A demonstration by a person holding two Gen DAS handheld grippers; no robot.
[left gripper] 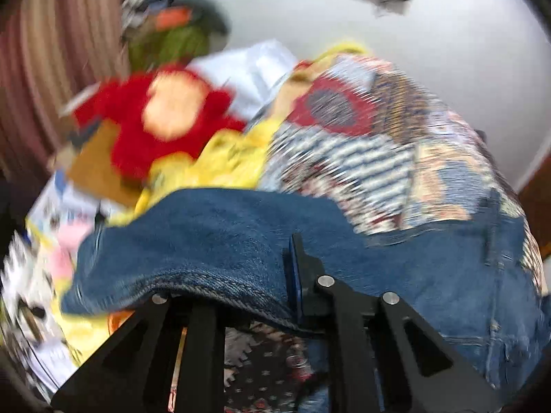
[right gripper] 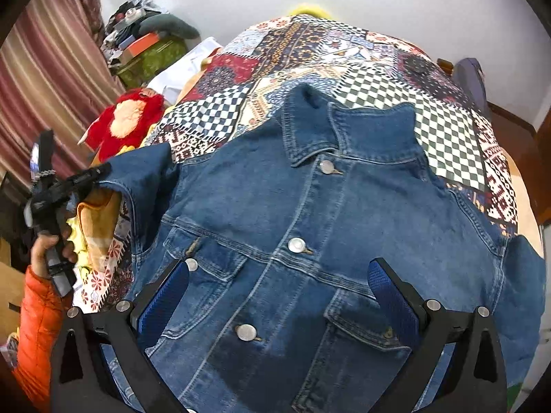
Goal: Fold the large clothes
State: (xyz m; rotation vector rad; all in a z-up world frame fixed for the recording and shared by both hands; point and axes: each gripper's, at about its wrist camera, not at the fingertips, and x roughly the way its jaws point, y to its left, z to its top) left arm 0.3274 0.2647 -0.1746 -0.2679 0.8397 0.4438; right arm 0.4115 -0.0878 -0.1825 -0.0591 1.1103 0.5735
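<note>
A blue denim jacket (right gripper: 310,241) lies front up and buttoned on the patchwork bedspread (right gripper: 344,69), collar toward the far side. My right gripper (right gripper: 279,296) is open just above its chest pockets, holding nothing. My left gripper (right gripper: 100,175) shows at the left in the right wrist view, shut on the jacket's left sleeve end and lifting it off the bed. In the blurred left wrist view the sleeve denim (left gripper: 206,241) drapes over the left gripper (left gripper: 275,292); only its right finger (left gripper: 299,275) shows.
A red plush toy (right gripper: 127,120) and yellow cloth (left gripper: 224,158) lie at the bed's left edge. A cluttered pile with an orange box (right gripper: 144,43) stands by the striped curtain (right gripper: 44,79). A white wall is behind the bed.
</note>
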